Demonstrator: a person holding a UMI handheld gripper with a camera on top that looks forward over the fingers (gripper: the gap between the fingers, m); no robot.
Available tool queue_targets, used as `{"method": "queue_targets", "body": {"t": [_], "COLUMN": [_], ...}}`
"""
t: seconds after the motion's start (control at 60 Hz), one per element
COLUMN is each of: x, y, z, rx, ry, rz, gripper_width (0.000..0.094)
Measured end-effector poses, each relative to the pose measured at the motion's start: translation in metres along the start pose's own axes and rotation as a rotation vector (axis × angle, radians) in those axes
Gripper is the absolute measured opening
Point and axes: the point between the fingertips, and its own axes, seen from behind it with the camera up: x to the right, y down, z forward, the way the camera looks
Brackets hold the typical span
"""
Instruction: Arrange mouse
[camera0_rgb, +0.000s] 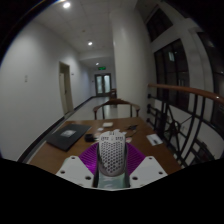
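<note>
A white mouse with a perforated honeycomb shell (111, 152) stands upright between my two fingers. The purple pads (89, 156) press against both of its sides, so my gripper (111, 160) is shut on it and holds it above a wooden table (70, 150). The lower part of the mouse is hidden behind the gripper body.
A dark flat mat or laptop (68, 137) lies on the table's left part. Small white items (107, 124) lie further back, and another white item (156, 140) lies to the right. A wooden chair (118, 104) stands beyond the table. A black railing (180, 120) runs along the right.
</note>
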Motion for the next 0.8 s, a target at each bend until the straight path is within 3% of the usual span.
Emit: {"method": "queue_targets", "body": {"t": [0.25, 0.333, 0.467, 0.55, 0.617, 0.8], "x": [-0.075, -0.074, -0.075, -0.076, -0.073, -0.048], "y": [0.149, 0.148, 0.153, 0.154, 0.146, 0.128], "z": [0.039, 0.04, 0.035, 0.02, 0.002, -0.062], "rx": [-0.28, -0.234, -0.3, -0.35, -0.335, -0.277], "ry": [-0.026, 0.0, -0.039, -0.089, -0.12, -0.137], "rz": [-0.032, -0.115, -0.165, -0.168, -0.18, -0.165], "gripper_width": [0.0355, 0.0357, 0.0515, 0.0678, 0.0813, 0.0841]}}
